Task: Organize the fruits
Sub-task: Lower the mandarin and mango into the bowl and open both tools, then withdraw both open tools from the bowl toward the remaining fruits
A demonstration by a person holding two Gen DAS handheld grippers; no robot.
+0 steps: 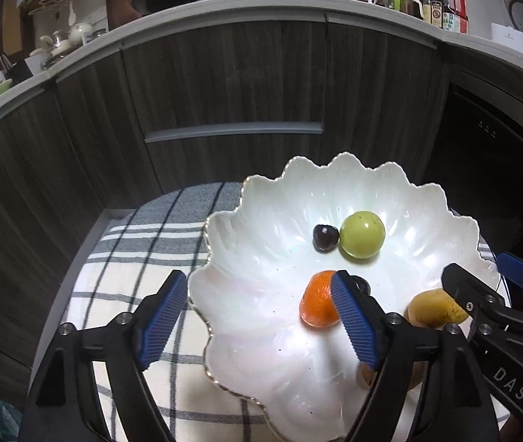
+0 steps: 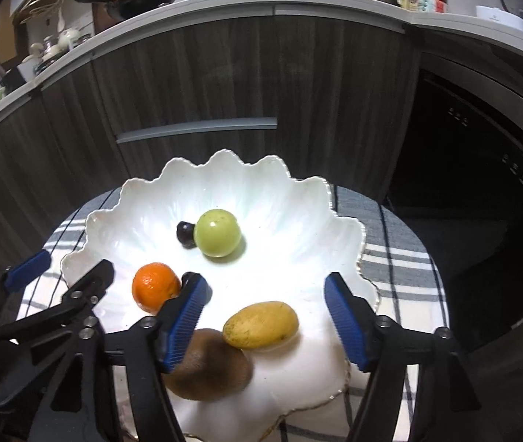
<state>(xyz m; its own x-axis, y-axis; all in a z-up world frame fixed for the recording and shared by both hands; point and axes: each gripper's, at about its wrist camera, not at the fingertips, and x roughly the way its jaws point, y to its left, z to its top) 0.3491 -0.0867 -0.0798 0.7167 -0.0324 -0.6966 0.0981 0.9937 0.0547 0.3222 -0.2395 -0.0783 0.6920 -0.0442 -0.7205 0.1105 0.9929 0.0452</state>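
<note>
A white scalloped plate (image 1: 246, 294) (image 2: 298, 228) on a checked cloth holds a green round fruit (image 1: 362, 234) (image 2: 217, 233), a dark cherry (image 1: 322, 237) (image 2: 185, 234), an orange (image 1: 316, 300) (image 2: 154, 286), a yellow mango (image 1: 434, 307) (image 2: 260, 325) and a brown kiwi (image 2: 211, 366). My left gripper (image 1: 261, 316) is open and empty over the plate's left rim. My right gripper (image 2: 265, 324) is open around the mango without touching it. Another dark fruit (image 1: 361, 284) shows behind the left gripper's right finger.
The checked cloth (image 1: 143, 243) (image 2: 401, 258) covers a small round table. Dark wood cabinets (image 1: 224, 84) stand behind it, a black appliance (image 2: 482, 184) to the right. The worktop above carries pans and bottles.
</note>
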